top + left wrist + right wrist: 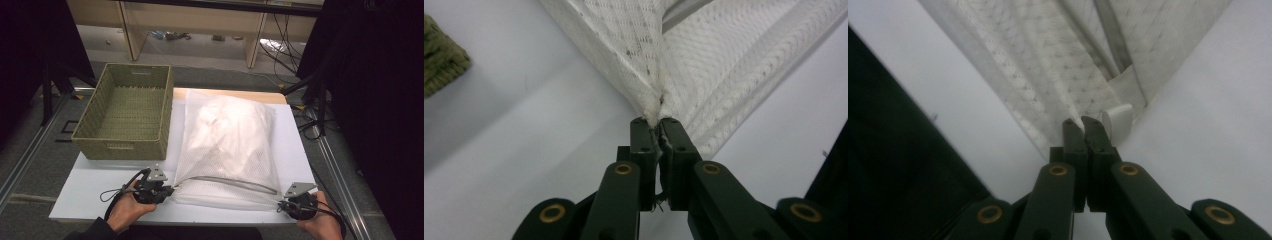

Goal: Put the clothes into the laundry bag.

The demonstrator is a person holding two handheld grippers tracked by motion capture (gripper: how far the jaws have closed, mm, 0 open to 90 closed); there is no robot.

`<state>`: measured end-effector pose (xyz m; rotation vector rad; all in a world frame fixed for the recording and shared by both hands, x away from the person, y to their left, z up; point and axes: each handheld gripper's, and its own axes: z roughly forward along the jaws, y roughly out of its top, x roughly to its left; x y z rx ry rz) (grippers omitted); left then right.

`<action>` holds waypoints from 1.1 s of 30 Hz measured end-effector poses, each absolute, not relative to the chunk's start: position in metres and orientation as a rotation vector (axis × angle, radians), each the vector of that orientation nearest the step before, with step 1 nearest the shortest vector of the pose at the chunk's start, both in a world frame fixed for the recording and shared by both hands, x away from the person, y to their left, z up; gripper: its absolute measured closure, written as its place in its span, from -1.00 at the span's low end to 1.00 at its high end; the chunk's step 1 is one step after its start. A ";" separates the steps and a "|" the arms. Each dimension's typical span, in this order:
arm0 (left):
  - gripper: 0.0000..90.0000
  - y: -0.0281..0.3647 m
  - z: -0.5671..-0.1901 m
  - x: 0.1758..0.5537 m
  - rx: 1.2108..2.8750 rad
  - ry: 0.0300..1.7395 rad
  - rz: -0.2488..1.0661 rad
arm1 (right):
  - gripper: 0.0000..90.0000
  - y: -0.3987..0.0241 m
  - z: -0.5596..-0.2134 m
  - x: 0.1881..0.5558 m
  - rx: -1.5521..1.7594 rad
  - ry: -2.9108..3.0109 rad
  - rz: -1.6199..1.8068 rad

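Both sets of jaws were pinched tight. The left gripper [658, 131] had bitten onto one near corner of the bag [227, 145], and a bit of white mesh was squeezed between its jaws. The right gripper [1083, 131] was closed too, at the other near corner. Its tips sat in the folds of mesh just beside a small white tab [1118, 121], but I could not tell for sure if cloth was caught in them.

The bag was a white mesh one, puffed up with something soft and white inside. It lay flat on the table [90, 192], just beside the basket [125, 112], on the basket's right. Its near edge, with the grey zip [225, 181], ran from one gripper to the other. The basket was green and woven, and it had nothing in it.

It looked to me like the job was to get the bag into the basket. If so, it had only just begun. The corners were grabbed, or nearly so. The bag was not yet lifted, and it had yet to be carried over and put down inside.

I saw no words, labels or brand names on the bag, the basket or the table.
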<state>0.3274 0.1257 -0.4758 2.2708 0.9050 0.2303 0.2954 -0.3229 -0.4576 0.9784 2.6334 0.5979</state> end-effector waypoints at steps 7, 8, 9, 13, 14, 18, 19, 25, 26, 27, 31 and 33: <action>0.95 0.138 -0.476 0.323 2.278 0.929 0.224 | 0.48 -0.320 -0.448 0.296 1.053 2.548 0.624; 0.91 0.137 -0.474 0.322 2.253 0.929 0.209 | 0.36 -0.318 -0.443 0.296 1.057 2.501 0.643; 0.85 0.138 -0.472 0.322 2.258 0.919 0.223 | 0.31 -0.316 -0.439 0.296 1.024 2.472 0.665; 0.39 0.130 -0.468 0.320 2.182 0.951 0.209 | 0.14 -0.304 -0.429 0.297 0.986 2.407 0.737; 0.28 0.128 -0.467 0.319 2.181 0.947 0.205 | 0.14 -0.300 -0.427 0.300 0.962 2.397 0.752; 0.18 0.122 -0.466 0.316 2.206 0.915 0.220 | 0.09 -0.282 -0.427 0.315 0.867 2.403 0.781; 0.15 0.123 -0.465 0.316 2.207 0.921 0.216 | 0.07 -0.277 -0.428 0.320 0.825 2.410 0.776; 0.07 0.134 -0.463 0.318 2.174 0.966 0.238 | -0.10 -0.248 -0.437 0.341 0.654 2.458 0.605; 0.06 0.136 -0.463 0.319 2.172 0.973 0.245 | -0.10 -0.244 -0.440 0.342 0.660 2.464 0.583; 0.05 0.138 -0.464 0.320 2.180 0.986 0.247 | -0.11 -0.242 -0.442 0.345 0.640 2.467 0.551; 0.03 0.141 -0.465 0.322 2.178 1.002 0.244 | 0.24 -0.235 -0.449 0.355 0.595 2.498 0.517; 0.03 0.141 -0.465 0.322 2.176 1.002 0.249 | 0.57 -0.235 -0.449 0.357 0.593 2.517 0.530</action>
